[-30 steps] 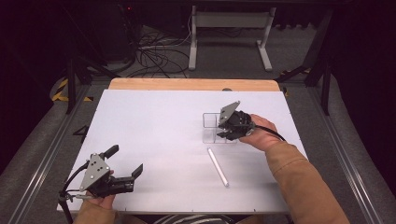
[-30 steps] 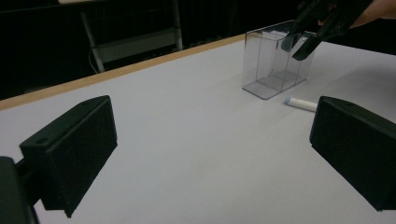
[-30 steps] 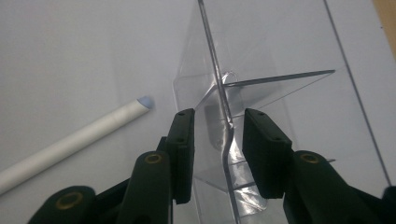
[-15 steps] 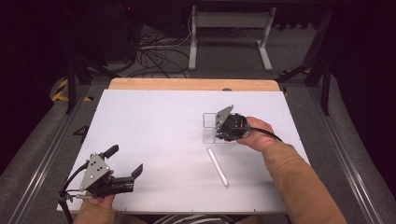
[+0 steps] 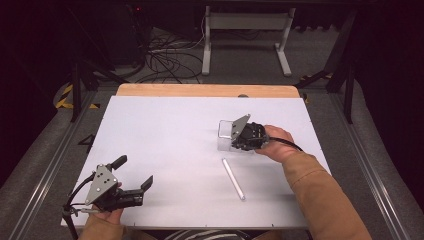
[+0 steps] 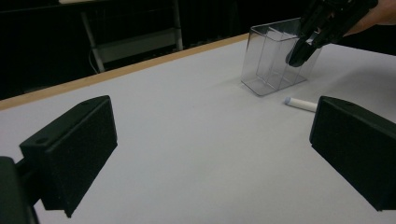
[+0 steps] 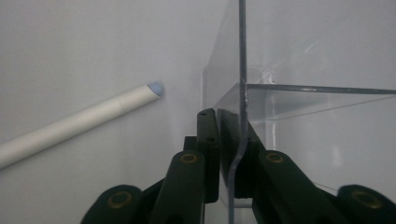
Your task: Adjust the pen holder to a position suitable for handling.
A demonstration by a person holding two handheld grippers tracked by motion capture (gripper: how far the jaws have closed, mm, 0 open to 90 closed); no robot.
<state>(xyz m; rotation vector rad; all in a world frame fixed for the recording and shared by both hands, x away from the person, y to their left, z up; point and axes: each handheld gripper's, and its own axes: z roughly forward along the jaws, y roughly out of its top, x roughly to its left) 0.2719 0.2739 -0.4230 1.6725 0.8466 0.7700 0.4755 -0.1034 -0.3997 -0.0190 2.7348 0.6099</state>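
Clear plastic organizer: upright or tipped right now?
Upright: the clear plastic organizer stands open side up on the table, with the right tongs clamped on its near wall.

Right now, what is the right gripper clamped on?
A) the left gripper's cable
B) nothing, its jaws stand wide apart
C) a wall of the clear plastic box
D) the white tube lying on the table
C: in the right gripper view the right gripper has its jaws pinched on a wall of the clear plastic box, while the white tube lies free beside it.

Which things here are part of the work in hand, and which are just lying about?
In use:
- clear box, its wall clamped by the right gripper
- white stick, lying beside the box

Lying about:
- left gripper, open, idle
- cables on the floor
- metal stand
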